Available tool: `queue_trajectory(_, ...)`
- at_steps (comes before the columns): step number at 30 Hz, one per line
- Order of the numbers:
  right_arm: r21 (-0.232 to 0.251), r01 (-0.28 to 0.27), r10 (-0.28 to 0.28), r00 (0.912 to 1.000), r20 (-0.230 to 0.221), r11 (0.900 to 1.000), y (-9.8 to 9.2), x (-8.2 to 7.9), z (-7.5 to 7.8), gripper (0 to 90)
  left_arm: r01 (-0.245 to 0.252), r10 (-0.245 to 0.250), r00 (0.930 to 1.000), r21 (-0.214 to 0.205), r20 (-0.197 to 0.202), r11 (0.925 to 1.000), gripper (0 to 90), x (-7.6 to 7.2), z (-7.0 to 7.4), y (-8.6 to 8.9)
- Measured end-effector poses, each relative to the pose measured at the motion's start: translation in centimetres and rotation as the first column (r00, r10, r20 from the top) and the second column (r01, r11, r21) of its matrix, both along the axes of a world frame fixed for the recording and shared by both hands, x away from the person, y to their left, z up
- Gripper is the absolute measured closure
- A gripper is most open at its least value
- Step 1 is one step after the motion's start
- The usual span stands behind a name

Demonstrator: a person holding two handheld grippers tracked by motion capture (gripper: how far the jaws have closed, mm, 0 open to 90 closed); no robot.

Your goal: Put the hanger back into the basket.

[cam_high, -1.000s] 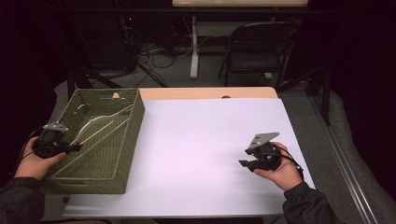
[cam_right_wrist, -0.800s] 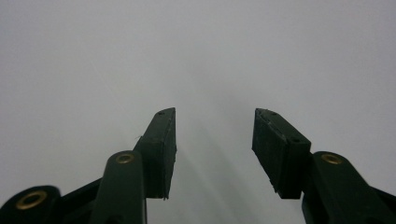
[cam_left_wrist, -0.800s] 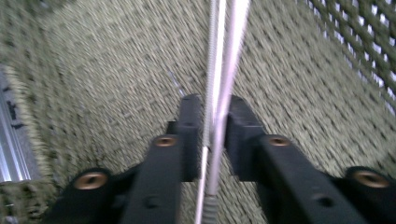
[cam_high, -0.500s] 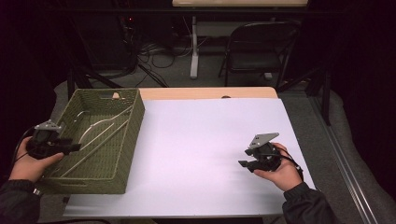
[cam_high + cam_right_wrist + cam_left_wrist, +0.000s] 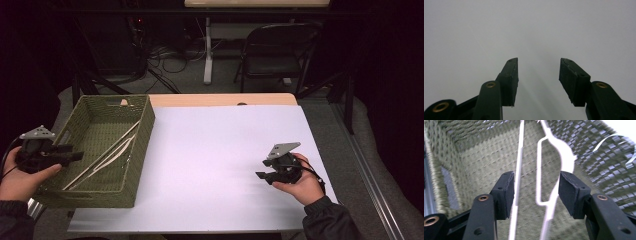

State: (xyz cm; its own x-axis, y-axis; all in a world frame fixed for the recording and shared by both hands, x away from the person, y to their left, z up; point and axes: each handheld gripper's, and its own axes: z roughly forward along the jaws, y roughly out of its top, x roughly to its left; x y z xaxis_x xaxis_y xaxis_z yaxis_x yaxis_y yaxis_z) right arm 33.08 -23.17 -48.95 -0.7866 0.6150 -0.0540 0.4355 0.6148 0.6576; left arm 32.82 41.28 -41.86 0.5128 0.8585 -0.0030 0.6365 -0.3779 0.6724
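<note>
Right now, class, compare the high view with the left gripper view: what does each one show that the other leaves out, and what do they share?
High view alone: the white table, the chair behind it, both hands, and the right tongs open over the table. Left gripper view alone: a close look at the left tongs, whose jaws have just been opening with nothing pressed between them. Shared: the green woven basket and the white hangers lying in it.

White clothes hangers [image 5: 107, 155], thin and pale, lie flat on the floor of the olive-green woven basket [image 5: 141, 150], running lengthwise from its near left corner towards its far right wall. In the left gripper view the hangers [image 5: 554, 170] appear side by side, blurred.
</note>
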Motion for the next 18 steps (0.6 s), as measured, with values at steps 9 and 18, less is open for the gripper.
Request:
queue_trajectory(9,0.018,-0.001,0.001,1.0000,0.002,0.9998,-0.1,-0.4,0.4,48.1,0.050,-0.048,0.9972,-0.031,0.057,0.9983,40.5,-2.5,1.5,-5.1)
queue_trajectory(18,0.049,0.000,0.000,1.0000,0.000,0.9988,0.0,-1.2,0.8,41.4,0.166,-0.145,0.9767,-0.124,0.158,0.9783,35.0,-4.6,2.5,-11.5)
